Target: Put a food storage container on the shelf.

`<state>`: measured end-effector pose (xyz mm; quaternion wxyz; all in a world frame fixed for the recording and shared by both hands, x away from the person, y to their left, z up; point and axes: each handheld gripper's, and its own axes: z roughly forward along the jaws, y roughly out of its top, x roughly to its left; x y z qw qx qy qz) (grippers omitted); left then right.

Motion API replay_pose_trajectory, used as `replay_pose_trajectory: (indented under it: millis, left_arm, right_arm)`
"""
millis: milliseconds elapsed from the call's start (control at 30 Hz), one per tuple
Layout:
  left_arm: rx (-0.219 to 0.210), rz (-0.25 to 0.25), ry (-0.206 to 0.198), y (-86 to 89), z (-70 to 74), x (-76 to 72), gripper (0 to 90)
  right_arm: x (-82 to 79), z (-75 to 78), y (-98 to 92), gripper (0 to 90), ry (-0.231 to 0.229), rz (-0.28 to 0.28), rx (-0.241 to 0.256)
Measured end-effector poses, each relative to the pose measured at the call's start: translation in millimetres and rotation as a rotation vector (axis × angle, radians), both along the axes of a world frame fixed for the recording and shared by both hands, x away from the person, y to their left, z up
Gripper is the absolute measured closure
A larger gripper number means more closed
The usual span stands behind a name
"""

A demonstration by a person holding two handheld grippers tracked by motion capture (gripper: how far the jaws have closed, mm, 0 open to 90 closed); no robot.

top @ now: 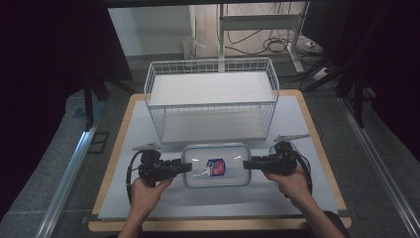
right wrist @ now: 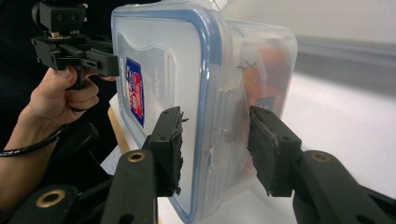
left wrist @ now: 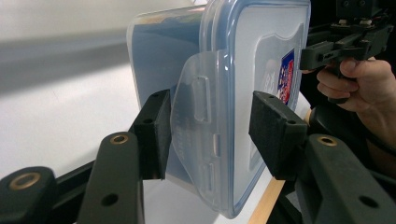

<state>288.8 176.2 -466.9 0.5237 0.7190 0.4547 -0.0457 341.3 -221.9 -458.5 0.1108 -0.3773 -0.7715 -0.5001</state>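
A clear plastic container (top: pixel 216 165) with a blue-rimmed lid and a red-and-blue label lies lid-up near the table's front middle. My left gripper (top: pixel 187 167) is at its left end, my right gripper (top: pixel 247 163) at its right end. In the left gripper view the container (left wrist: pixel 243 70) has its latch flap between the jaws of my left gripper (left wrist: pixel 210 135), which is open, with a gap at the right pad (left wrist: pixel 271 130). In the right gripper view my right gripper (right wrist: pixel 217 149) is open and straddles the container (right wrist: pixel 187 70) at its end latch. Something red-orange shows inside the box.
A white wire basket (top: pixel 211 94) stands just behind the container, spanning the middle of the table. A white sheet (top: pixel 307 124) covers the wooden table (top: pixel 115 163). Metal rails run along the floor on both sides, and cables lie on the floor at the back.
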Motion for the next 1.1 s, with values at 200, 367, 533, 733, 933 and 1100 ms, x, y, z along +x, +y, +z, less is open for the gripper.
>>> replay_pose_trajectory:
  millis: [200, 367, 533, 733, 933, 1100]
  left_arm:
    - [0.010, 0.000, -0.049, 1.6, 25.9, 7.2, 50.0]
    - [0.017, 0.001, -0.074, 2.4, 43.0, 12.9, 50.0]
    - [0.017, 0.013, -0.113, 5.0, 69.8, 21.1, 50.0]
    - [0.010, 0.023, -0.136, 9.7, 90.9, 30.4, 50.0]
    - [0.001, 0.034, -0.147, 14.1, 105.0, 40.6, 50.0]
    - [-0.004, 0.029, -0.147, 16.4, 118.5, 57.2, 50.0]
  right_arm:
    - [6.6, 23.4, 1.3, 56.1, -0.054, 0.001, 0.008]
    - [13.4, 45.2, 3.5, 55.9, -0.095, -0.004, 0.010]
    - [22.2, 65.1, 5.6, 55.8, -0.121, -0.005, 0.027]
    - [31.8, 87.8, 10.1, 55.8, -0.154, -0.009, 0.038]
    - [42.3, 101.0, 14.5, 55.8, -0.149, -0.014, 0.048]
    - [54.6, 114.5, 16.6, 55.8, -0.158, -0.025, 0.054]
